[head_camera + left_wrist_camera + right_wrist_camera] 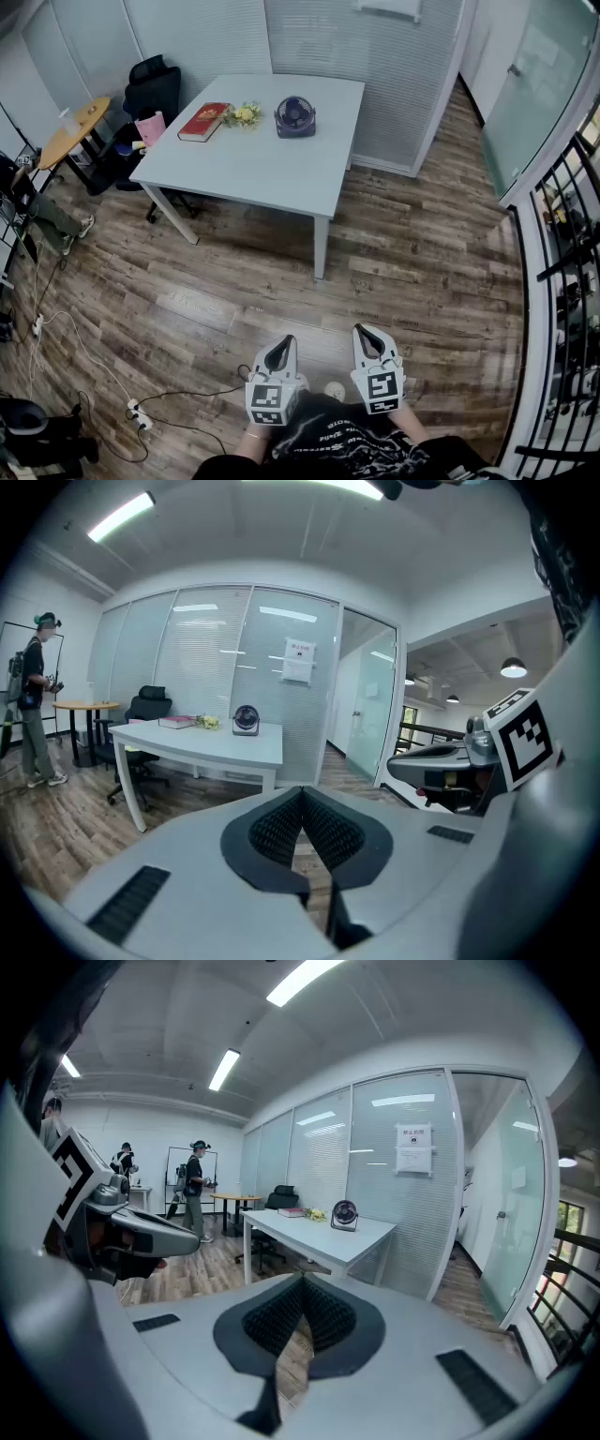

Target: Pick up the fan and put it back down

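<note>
A small dark blue fan [295,117] stands upright near the far edge of a white table [281,169]. It also shows far off as the fan [246,720] in the left gripper view and as the fan [345,1214] in the right gripper view. My left gripper [284,341] and right gripper [364,330] hang side by side over the wood floor, well short of the table. Both are shut with nothing between their jaws, as seen at the left gripper [302,792] and right gripper [302,1282].
A red book [203,121] and a small yellow flower bunch [244,114] lie left of the fan. A black office chair [155,89] and a round wooden table [75,131] stand at the left. Cables and a power strip [139,414] lie on the floor. A black railing [562,281] runs along the right. People [194,1202] stand far off.
</note>
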The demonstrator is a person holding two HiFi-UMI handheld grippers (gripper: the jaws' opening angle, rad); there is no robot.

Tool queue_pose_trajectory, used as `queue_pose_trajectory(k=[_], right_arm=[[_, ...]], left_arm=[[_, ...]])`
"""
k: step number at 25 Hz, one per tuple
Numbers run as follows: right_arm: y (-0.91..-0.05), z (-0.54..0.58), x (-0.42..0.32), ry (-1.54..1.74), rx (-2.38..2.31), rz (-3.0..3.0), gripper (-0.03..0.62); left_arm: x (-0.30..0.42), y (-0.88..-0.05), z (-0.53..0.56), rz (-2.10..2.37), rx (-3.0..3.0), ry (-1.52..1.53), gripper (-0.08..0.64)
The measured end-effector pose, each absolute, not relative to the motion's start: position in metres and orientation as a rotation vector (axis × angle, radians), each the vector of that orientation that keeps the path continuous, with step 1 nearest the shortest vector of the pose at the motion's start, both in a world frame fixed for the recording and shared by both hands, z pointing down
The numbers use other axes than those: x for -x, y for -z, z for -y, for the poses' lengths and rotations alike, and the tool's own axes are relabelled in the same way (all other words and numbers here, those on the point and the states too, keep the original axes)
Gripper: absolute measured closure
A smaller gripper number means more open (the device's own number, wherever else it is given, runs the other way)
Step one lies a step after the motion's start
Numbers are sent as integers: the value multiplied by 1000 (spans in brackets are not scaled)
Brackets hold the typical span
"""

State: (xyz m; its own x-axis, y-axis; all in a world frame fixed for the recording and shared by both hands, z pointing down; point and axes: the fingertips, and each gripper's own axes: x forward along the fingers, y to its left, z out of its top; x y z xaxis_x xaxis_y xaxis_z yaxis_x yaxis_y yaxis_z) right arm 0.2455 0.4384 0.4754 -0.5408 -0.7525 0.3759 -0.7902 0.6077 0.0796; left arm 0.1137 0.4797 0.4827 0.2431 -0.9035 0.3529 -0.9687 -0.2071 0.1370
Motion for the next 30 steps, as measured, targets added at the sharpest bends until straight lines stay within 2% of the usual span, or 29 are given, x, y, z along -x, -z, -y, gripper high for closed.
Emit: queue_pose_trajectory(k=[19,21,23,24,27,30], right_arm=[[-479,-443,-255,-197,-1275,2491,583],[-479,-446,-252,-213,-1260,2507,542],[-477,-446,-248,-241,-1232,2543,439],[-476,-445,-246,-255,-1224,2559,395],[-477,-442,-246,-264,-1227,2566,343],[-476,-441,-246,-252,-1241,2548,326]], left_arm=[[-112,-482,-486,1744,-2196,-223,538],[-111,-479,-488,1738,-2210,-218,537],[-110,-476,-489,1732,-2225,-201,533],[-110,-475,-488,1728,-2226,-181,501],[-102,-474,-485,1749,-2200,-136,341],[-89,-472,-485,1761,-2187,-120,269]])
